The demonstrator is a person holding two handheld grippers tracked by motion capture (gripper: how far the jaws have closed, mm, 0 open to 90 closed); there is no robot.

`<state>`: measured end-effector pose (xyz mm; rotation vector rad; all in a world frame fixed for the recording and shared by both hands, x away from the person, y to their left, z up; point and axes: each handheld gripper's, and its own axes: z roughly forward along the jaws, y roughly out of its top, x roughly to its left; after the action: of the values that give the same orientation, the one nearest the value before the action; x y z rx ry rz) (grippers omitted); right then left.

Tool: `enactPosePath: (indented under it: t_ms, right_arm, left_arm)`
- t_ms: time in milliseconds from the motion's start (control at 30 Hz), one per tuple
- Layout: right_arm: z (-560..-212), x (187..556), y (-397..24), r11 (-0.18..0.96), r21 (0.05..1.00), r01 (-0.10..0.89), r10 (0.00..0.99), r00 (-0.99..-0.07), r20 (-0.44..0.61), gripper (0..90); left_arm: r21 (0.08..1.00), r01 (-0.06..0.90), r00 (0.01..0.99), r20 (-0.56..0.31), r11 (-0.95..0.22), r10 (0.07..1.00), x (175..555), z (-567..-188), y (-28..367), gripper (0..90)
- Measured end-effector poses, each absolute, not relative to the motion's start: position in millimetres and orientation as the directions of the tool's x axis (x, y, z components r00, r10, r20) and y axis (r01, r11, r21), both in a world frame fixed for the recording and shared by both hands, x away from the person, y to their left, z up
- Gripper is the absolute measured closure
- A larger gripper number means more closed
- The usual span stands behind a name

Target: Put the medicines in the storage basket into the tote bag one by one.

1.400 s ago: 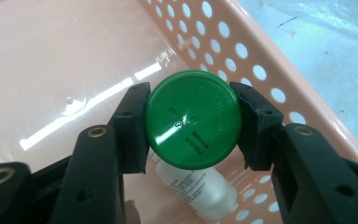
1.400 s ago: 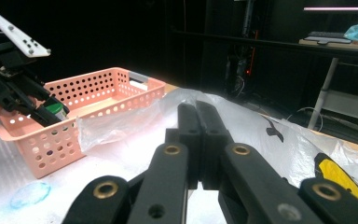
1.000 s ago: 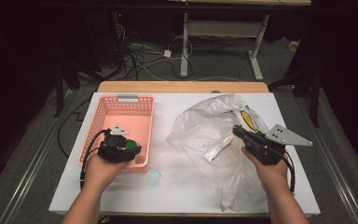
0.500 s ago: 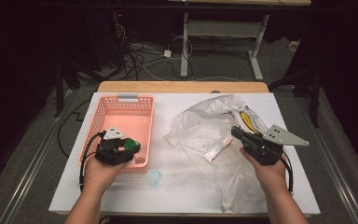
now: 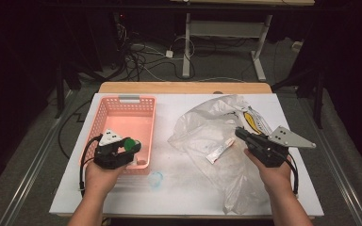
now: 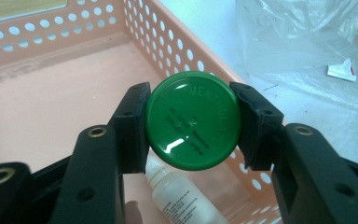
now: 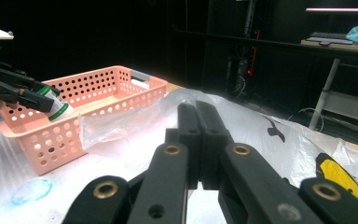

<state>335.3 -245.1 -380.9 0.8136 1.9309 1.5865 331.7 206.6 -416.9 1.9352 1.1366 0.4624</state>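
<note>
Green-capped jar being carried into the pink basket

On the worktop (image 5: 184, 188), the basket (image 5: 141, 113) at centre left is offering open floor, with one small bottle (image 6: 182, 196) already lying inside; the plastic bag (image 5: 207, 136) at centre right is still holding items. The left gripper (image 6: 191, 121) is pinching the jar (image 6: 192, 120) just inside the basket's near rim, release pending. The right gripper (image 7: 198, 140), jaws pressed together, is resting against the bag.
</note>
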Motion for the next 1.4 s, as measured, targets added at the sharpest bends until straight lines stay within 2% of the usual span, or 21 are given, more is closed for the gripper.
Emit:
enactPosePath:
  t_ms: [633,1400]
  right_arm:
    - [-379,335,-245,0.138,0.983,0.121,0.719,-0.695,-0.015,90.0]
    - [-379,335,-242,0.142,0.983,0.12,0.714,-0.7,-0.018,90.0]
  left_arm:
    - [0.863,0.459,0.551,-0.09,-0.211,0.83,316,-399,197,50.5]
    - [0.871,0.414,0.657,-0.084,-0.265,0.749,304,-398,153,50.6]
